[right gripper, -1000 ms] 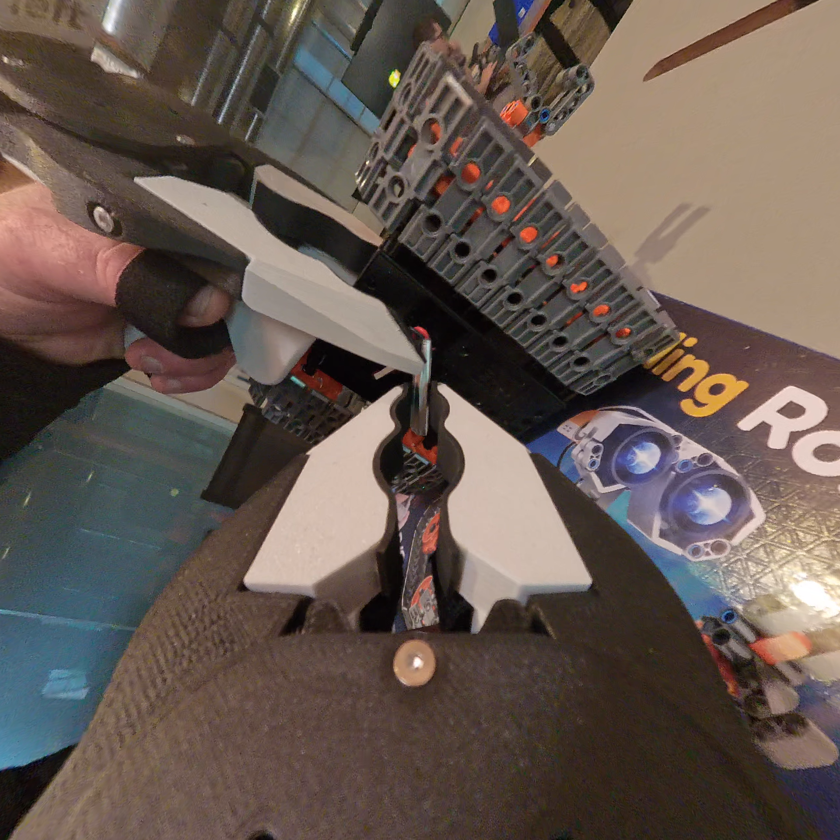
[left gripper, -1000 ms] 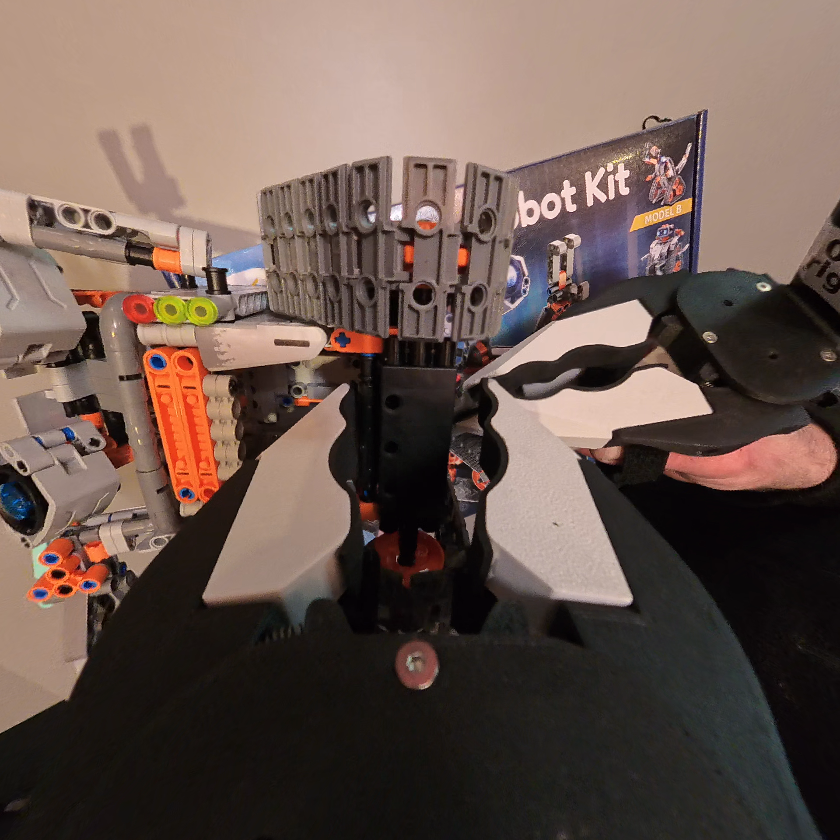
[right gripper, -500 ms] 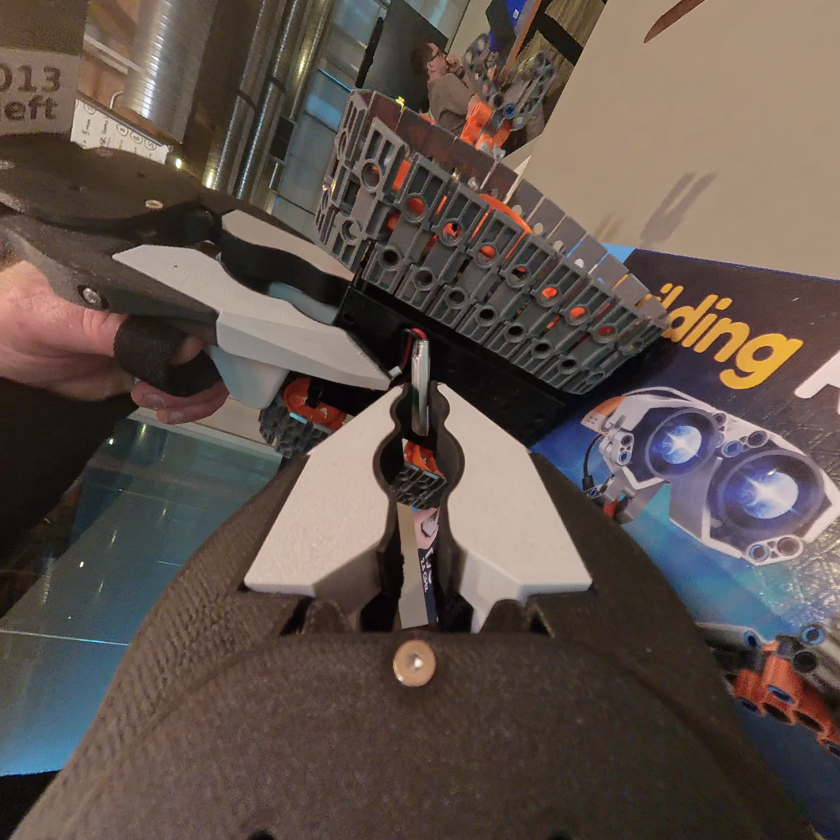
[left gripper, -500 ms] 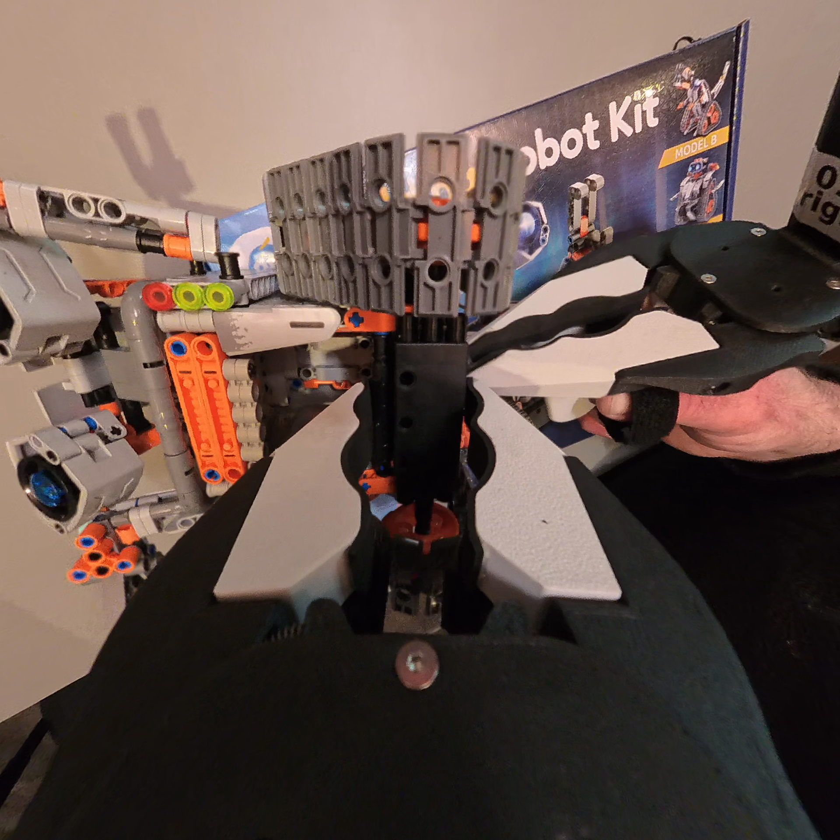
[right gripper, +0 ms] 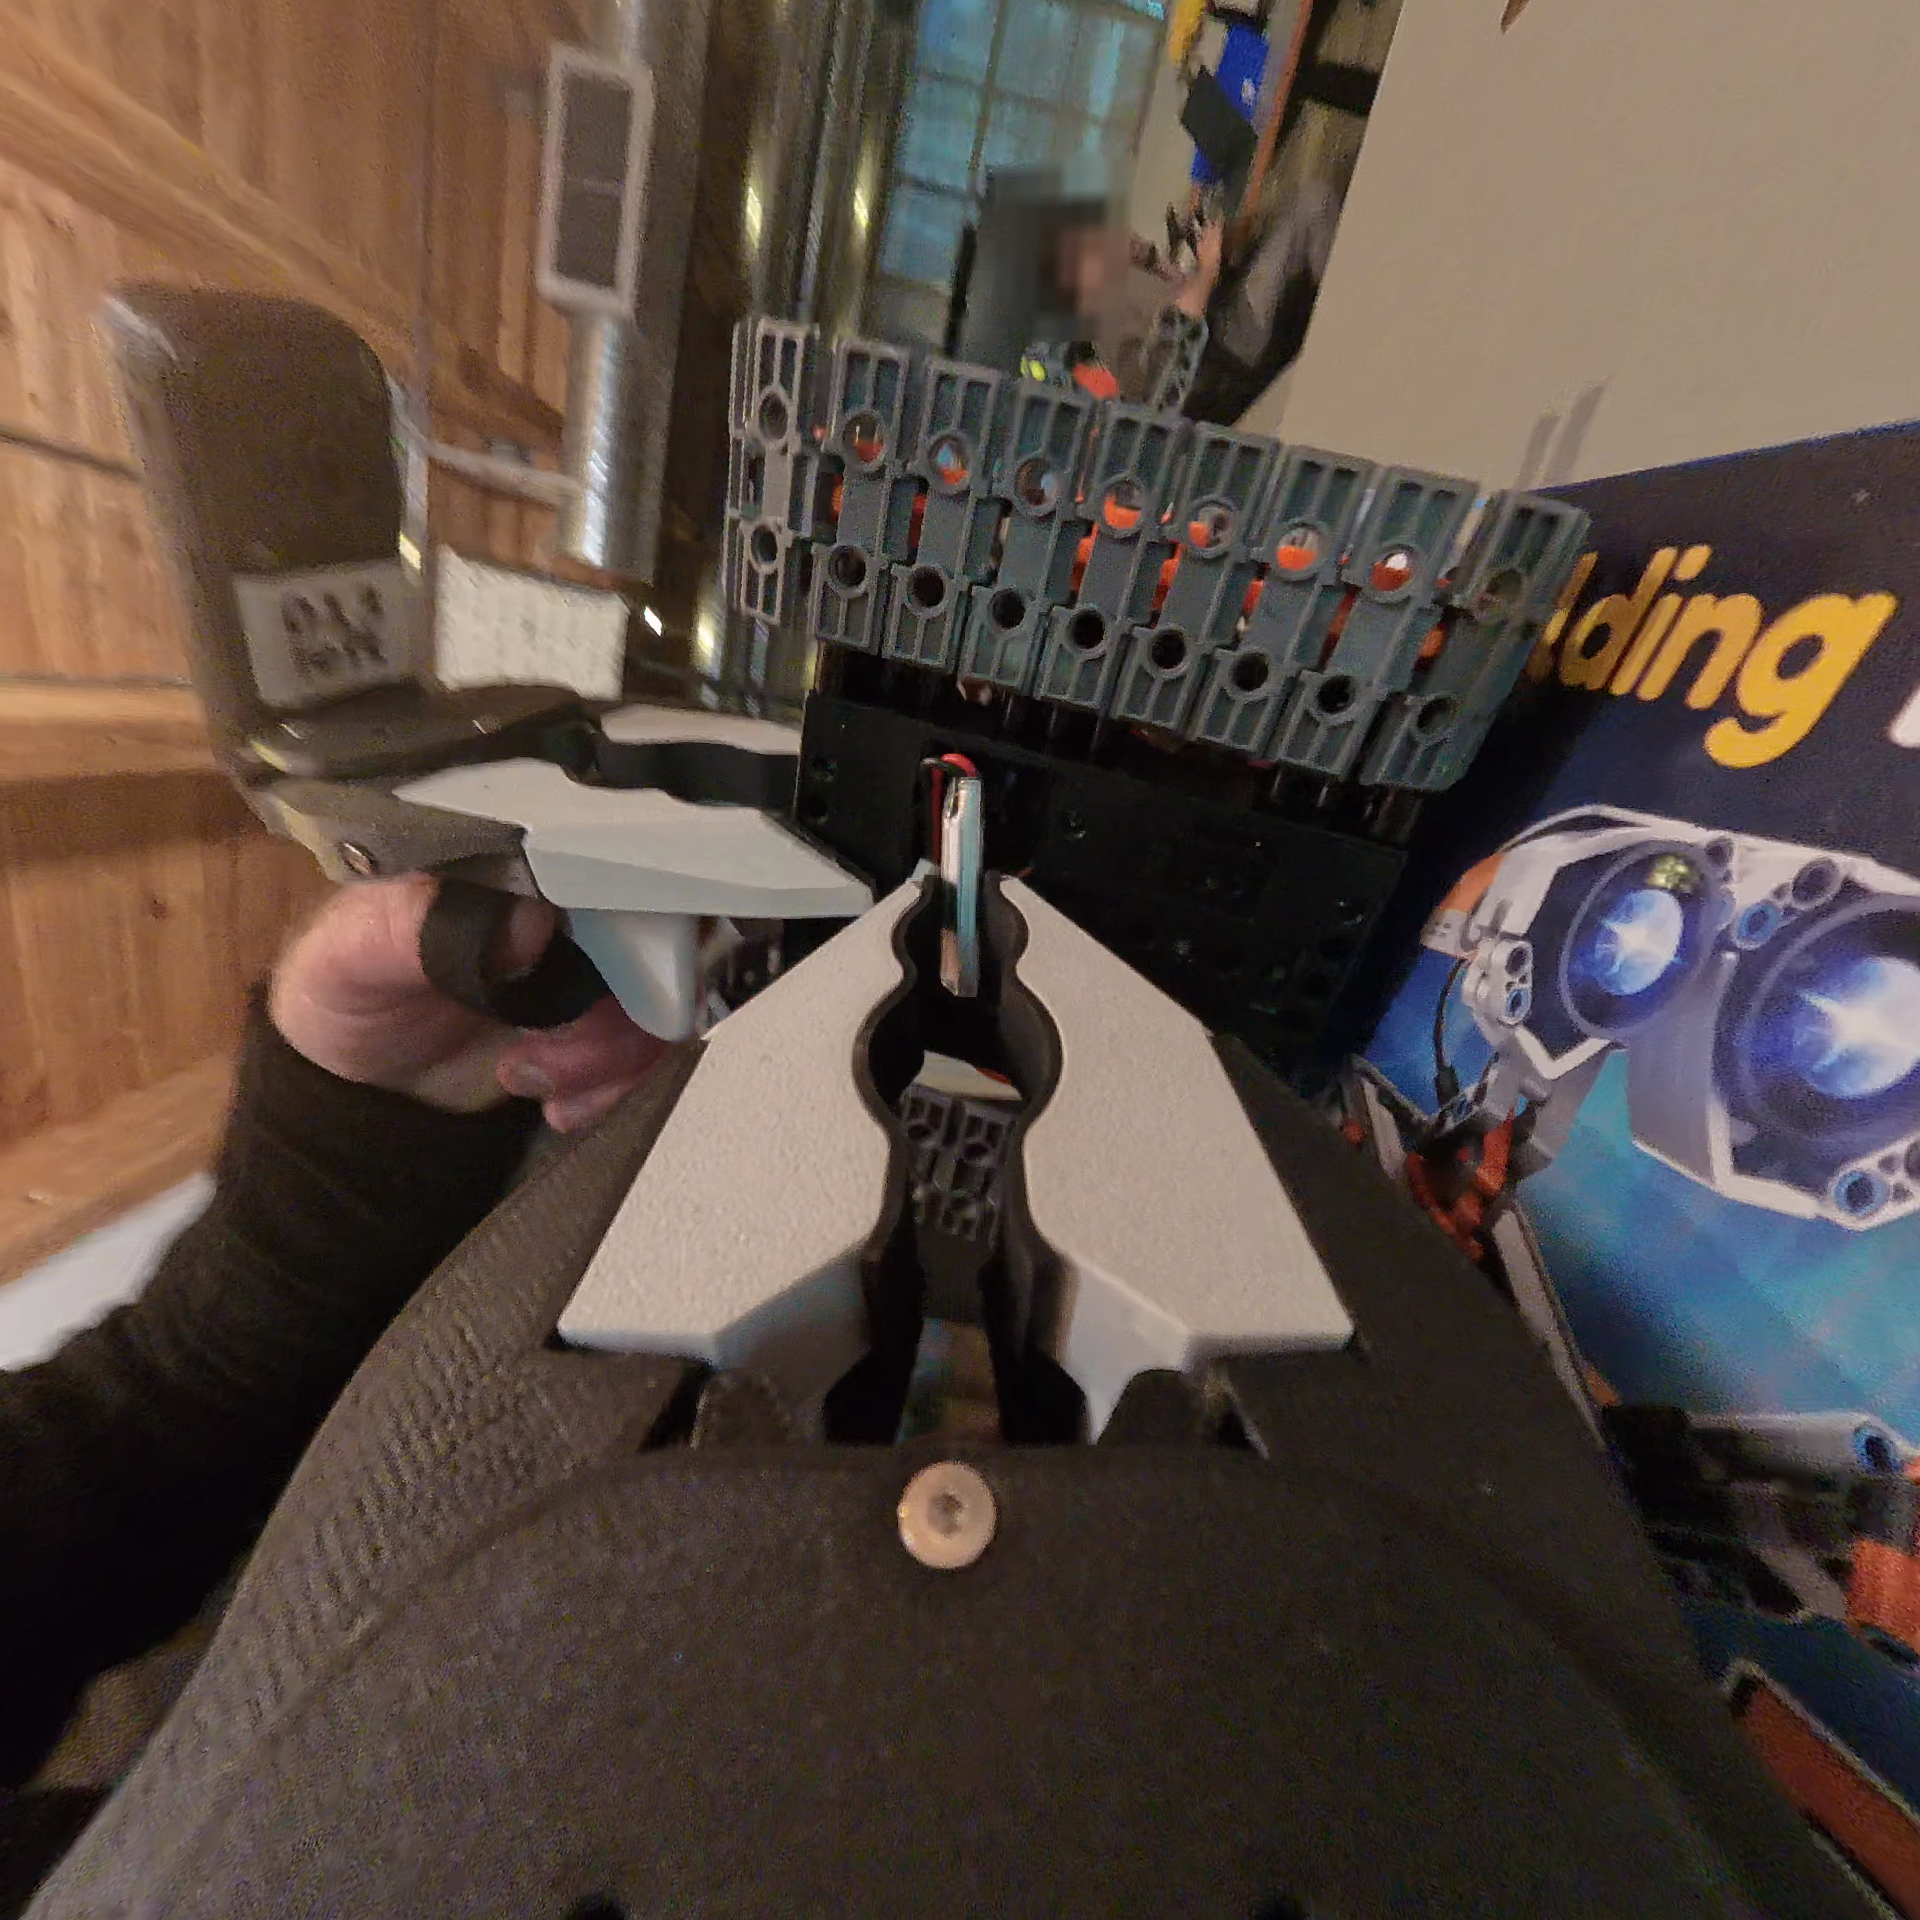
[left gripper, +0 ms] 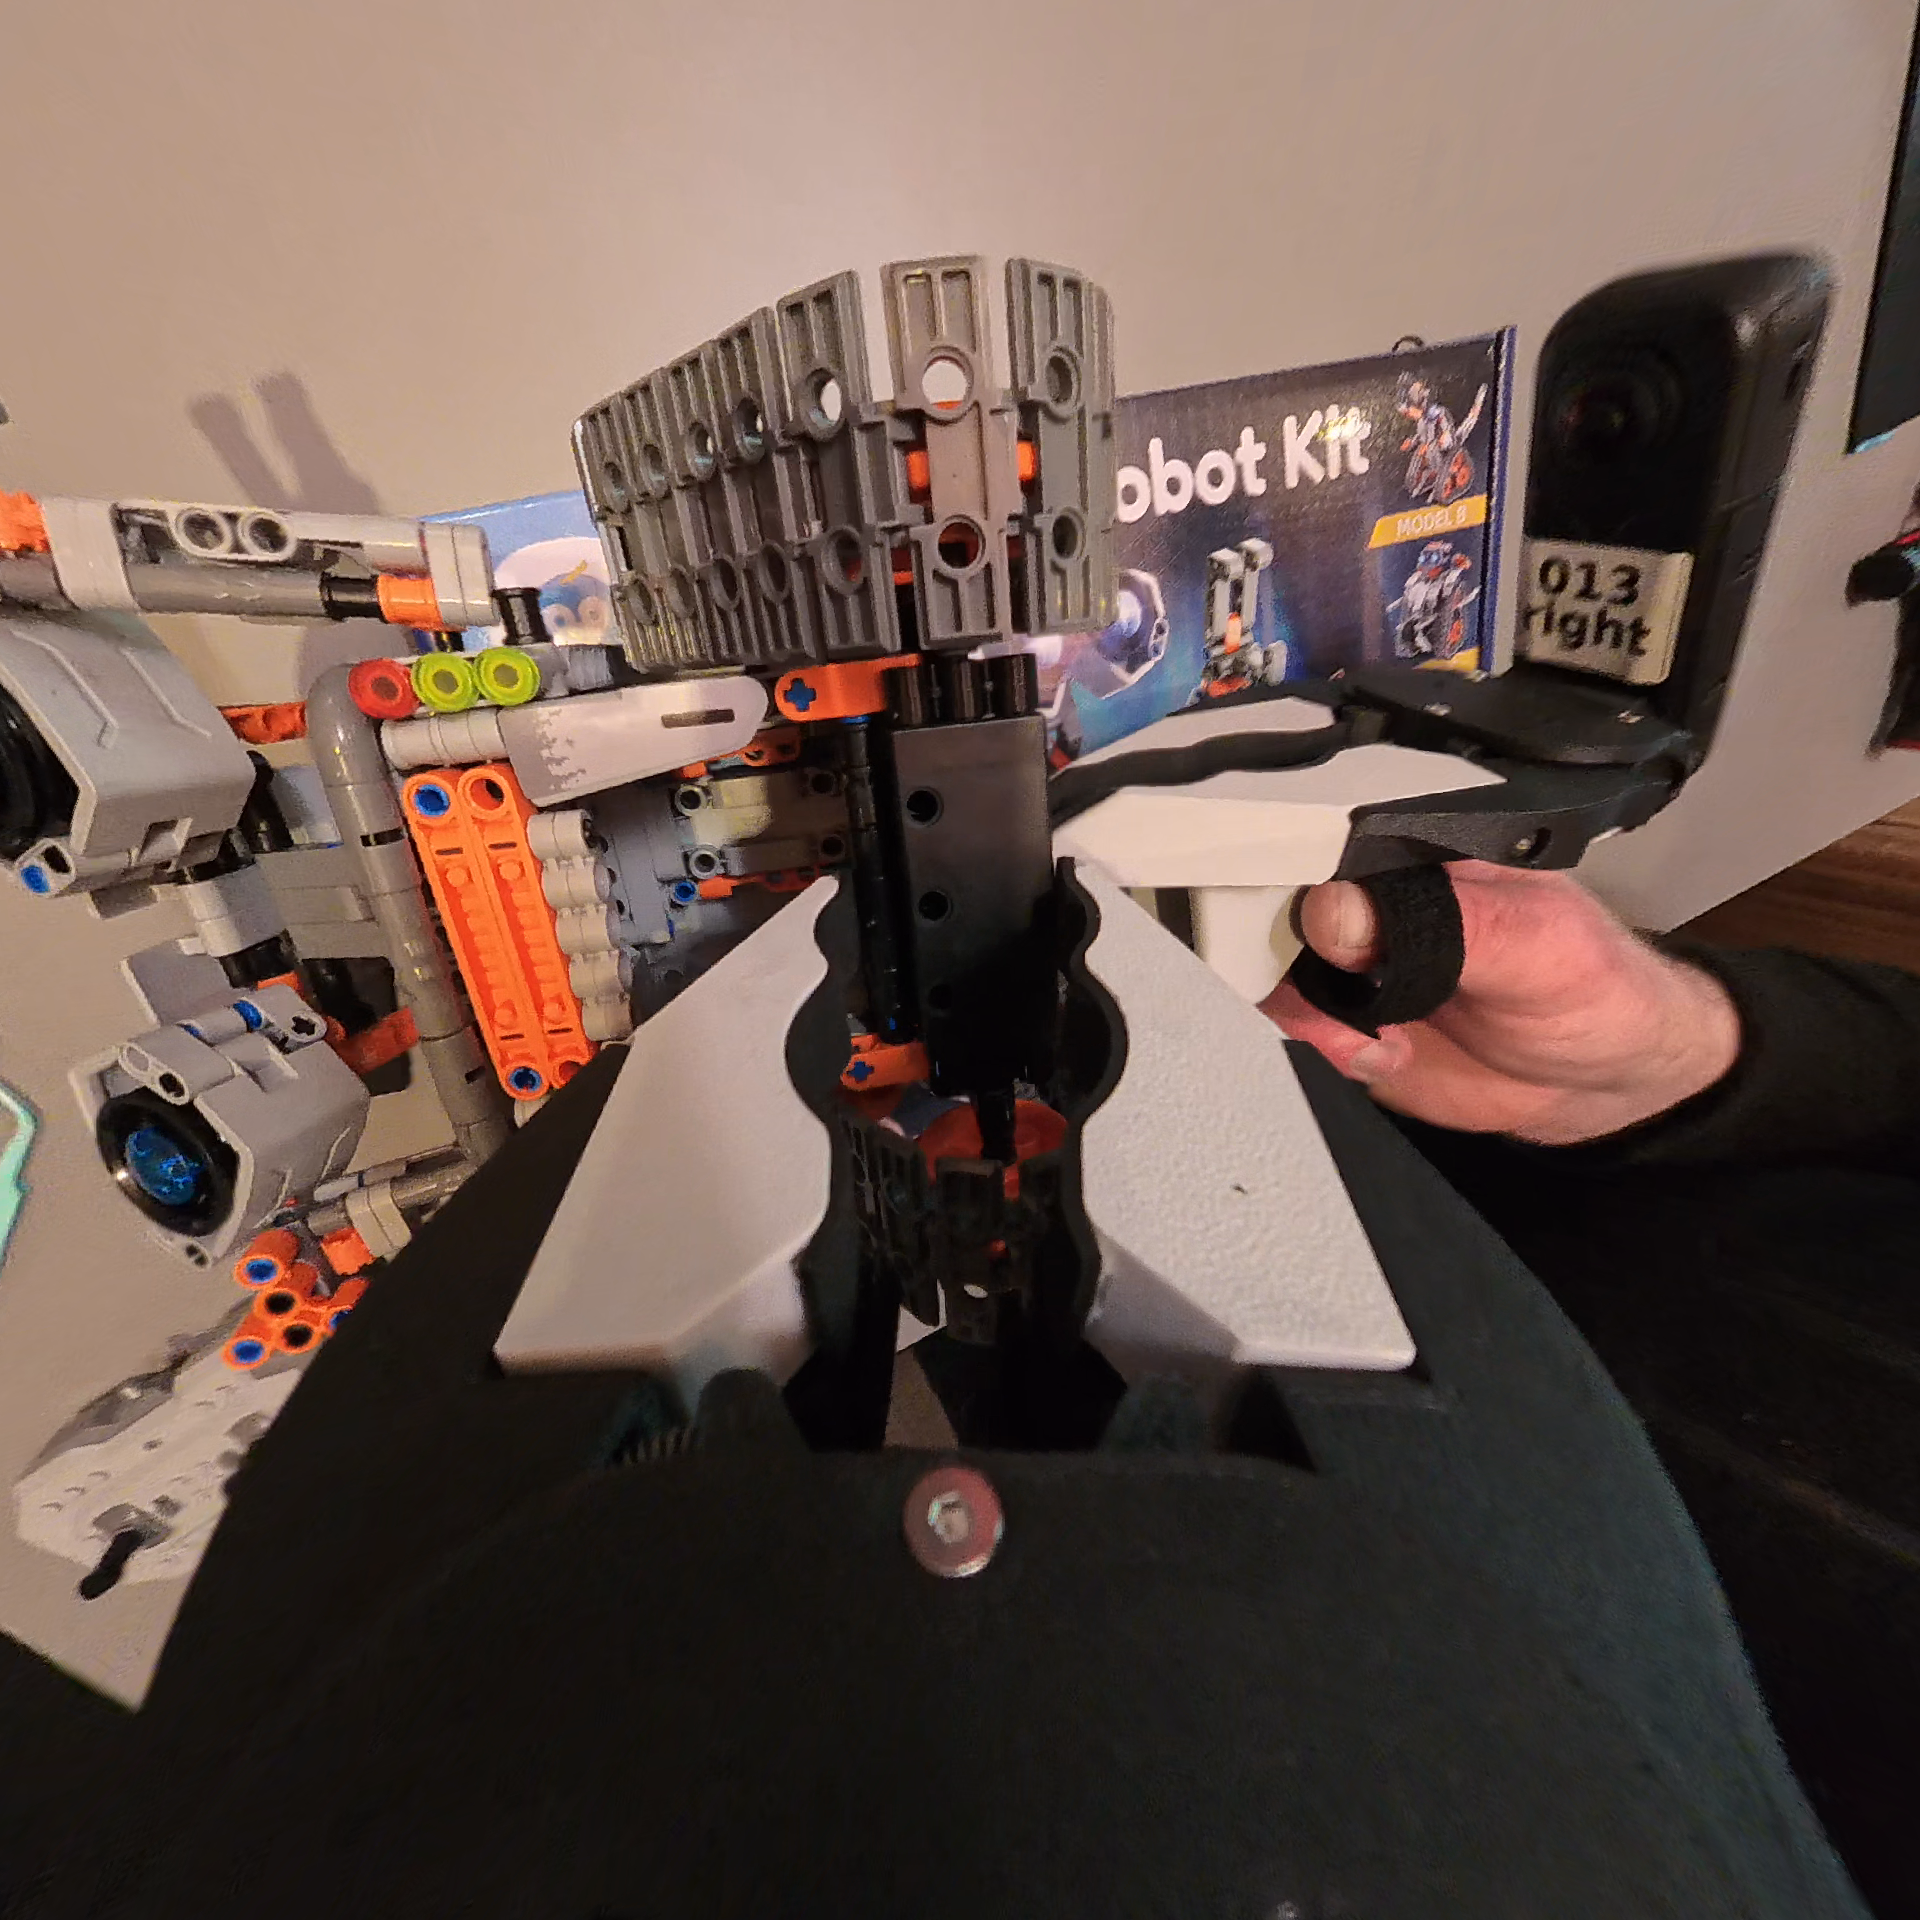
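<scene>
Tracked toy module (left gripper: 894,499), grey ribbed plastic links over a black perforated block, stands clamped by that block between the left gripper (left gripper: 951,935)'s matte white fingers; behind it, a glossy blue printed box (left gripper: 1320,520) and a grey-orange brick robot (left gripper: 312,831). From the right wrist, the right gripper (right gripper: 961,935) pinches a thin silvery connector (right gripper: 964,883), red and black wires at its tip, against the module's black base. Both cameras carry white printed labels.

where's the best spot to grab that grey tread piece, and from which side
Judging by its shape, grip the black block beneath the grey tread, closing on its flat sides from below, as the left gripper does. The tread links look jointed and would likely flex; the right gripper pinches a silver tab.
</scene>
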A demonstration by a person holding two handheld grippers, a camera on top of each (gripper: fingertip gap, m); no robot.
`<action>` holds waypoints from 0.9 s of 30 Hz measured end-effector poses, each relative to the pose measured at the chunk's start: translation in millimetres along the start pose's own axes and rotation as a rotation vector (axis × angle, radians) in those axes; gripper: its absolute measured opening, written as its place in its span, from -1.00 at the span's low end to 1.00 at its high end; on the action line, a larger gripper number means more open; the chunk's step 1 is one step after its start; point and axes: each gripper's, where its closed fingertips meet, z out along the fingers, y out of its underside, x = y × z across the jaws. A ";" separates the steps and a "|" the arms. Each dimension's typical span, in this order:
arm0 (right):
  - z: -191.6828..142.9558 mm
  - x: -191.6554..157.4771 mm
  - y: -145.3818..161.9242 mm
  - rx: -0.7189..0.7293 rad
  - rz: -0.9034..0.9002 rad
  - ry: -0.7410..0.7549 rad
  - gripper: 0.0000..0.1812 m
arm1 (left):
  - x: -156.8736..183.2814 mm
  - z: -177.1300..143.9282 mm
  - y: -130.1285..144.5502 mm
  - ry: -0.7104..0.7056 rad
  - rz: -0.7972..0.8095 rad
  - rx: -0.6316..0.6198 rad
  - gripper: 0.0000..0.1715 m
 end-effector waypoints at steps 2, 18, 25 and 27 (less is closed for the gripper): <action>-2.9 -1.8 -5.7 0.060 0.094 -0.068 -0.95 | 4.6 0.2 -3.6 0.025 -0.036 0.025 -0.59; -6.5 8.9 8.0 -0.050 -0.281 0.168 -0.92 | 8.3 7.6 -0.8 -0.014 0.001 0.042 -0.57; -11.4 7.8 6.3 -0.036 -0.349 0.186 -0.80 | 7.7 6.6 -2.3 0.007 -0.019 0.053 -0.57; -14.3 10.6 4.1 -0.024 -0.356 0.200 -0.76 | 7.2 6.1 -2.5 0.014 -0.028 0.057 -0.57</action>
